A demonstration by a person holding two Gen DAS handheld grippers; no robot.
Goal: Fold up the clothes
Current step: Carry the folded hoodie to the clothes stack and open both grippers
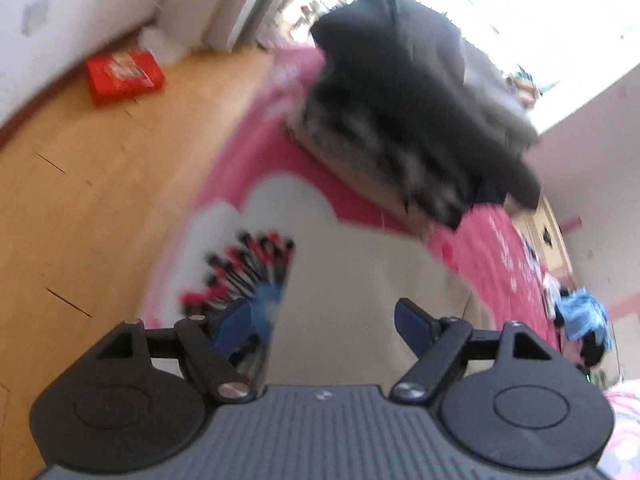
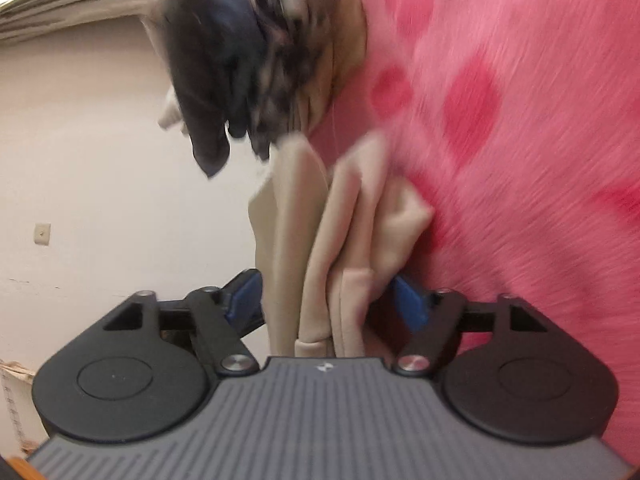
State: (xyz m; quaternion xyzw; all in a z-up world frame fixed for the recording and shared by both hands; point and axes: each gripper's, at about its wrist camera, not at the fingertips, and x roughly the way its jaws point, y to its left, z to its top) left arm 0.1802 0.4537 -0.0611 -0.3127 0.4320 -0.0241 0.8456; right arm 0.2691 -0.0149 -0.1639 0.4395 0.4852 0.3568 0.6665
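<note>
A pink blanket (image 1: 248, 168) with darker pink spots covers what seems to be a bed, though motion blur softens the edges. On it lies a beige garment (image 1: 360, 280) with a red, black and blue print, and beyond that a pile of dark and patterned clothes (image 1: 404, 112). Beside the bed runs a wooden floor (image 1: 80, 200), where 1 red box (image 1: 124, 74) lies near the wall.

Your left gripper (image 1: 323, 326) and right gripper (image 2: 325, 300) look like matt black plastic with shiny metal pivot screws and blue pads (image 1: 410, 324). The beige garment (image 2: 344, 240) is soft, smooth cloth. The pink blanket (image 2: 520, 140) looks fuzzy. The floor (image 1: 100, 184) is smooth, light wood. The red box (image 1: 124, 74) looks glossy.
</note>
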